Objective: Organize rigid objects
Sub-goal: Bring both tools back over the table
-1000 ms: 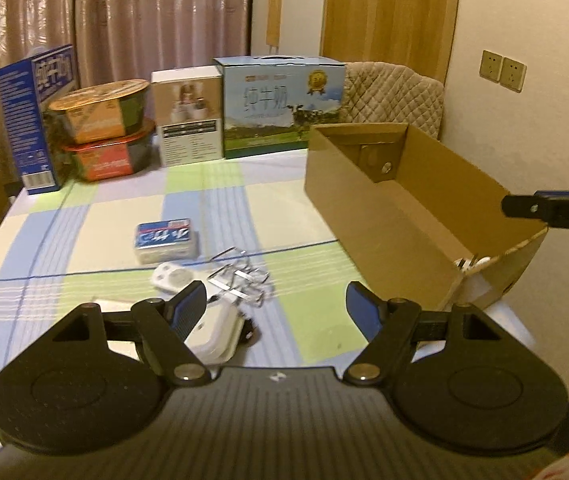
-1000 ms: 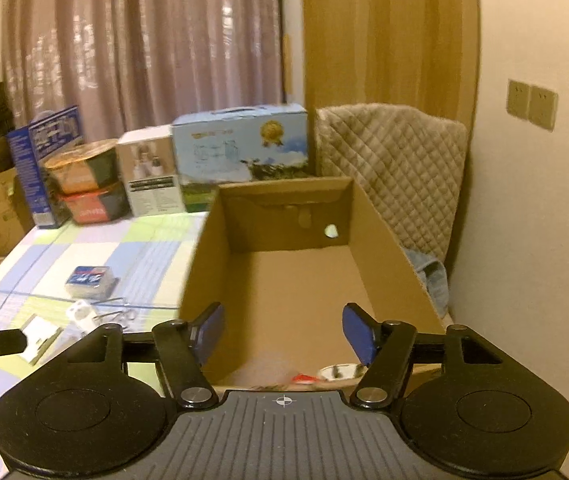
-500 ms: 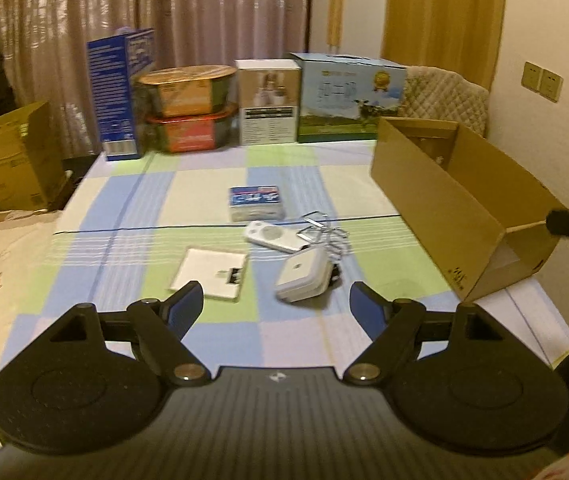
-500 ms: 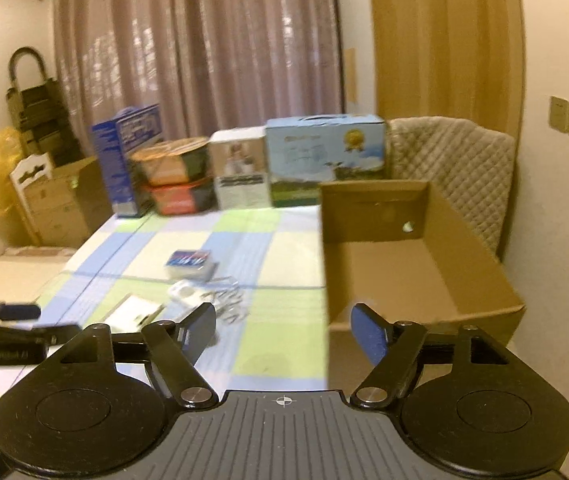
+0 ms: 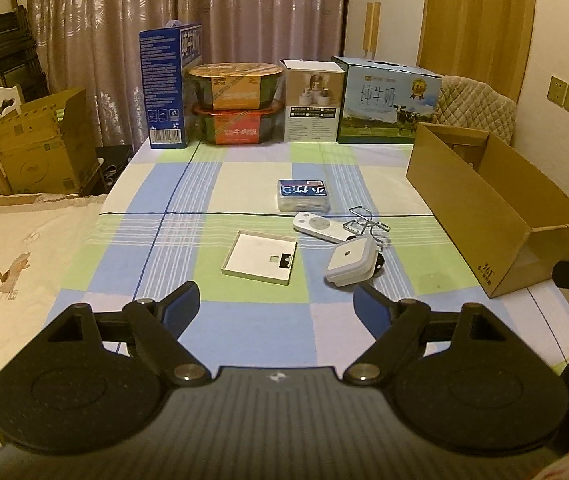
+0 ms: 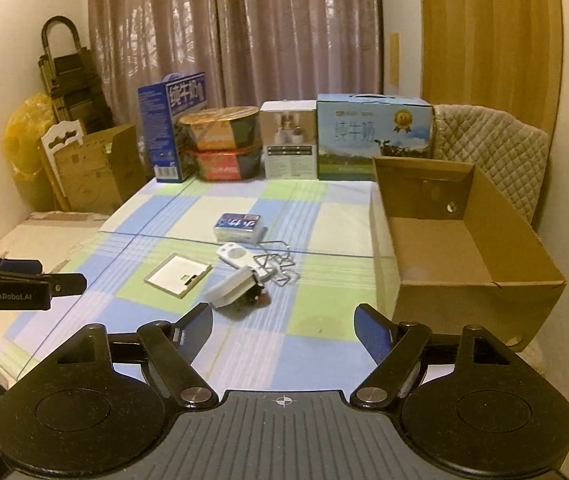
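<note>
Both tongs, left (image 5: pixel 276 304) and right (image 6: pixel 284 326), opening, empty, above checked tablecloth (image 5: pixel 252 316)

Blue-green checked tablecloth (image 5: pixel 244 168), brown cardboard box (image 5: pixel 464 200), white remote (image 5: pixel 318 227)

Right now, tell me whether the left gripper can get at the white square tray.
Probably yes. The left gripper is empty, jaws opening, and only bare tablecloth lies between it and the white square tray.
</note>
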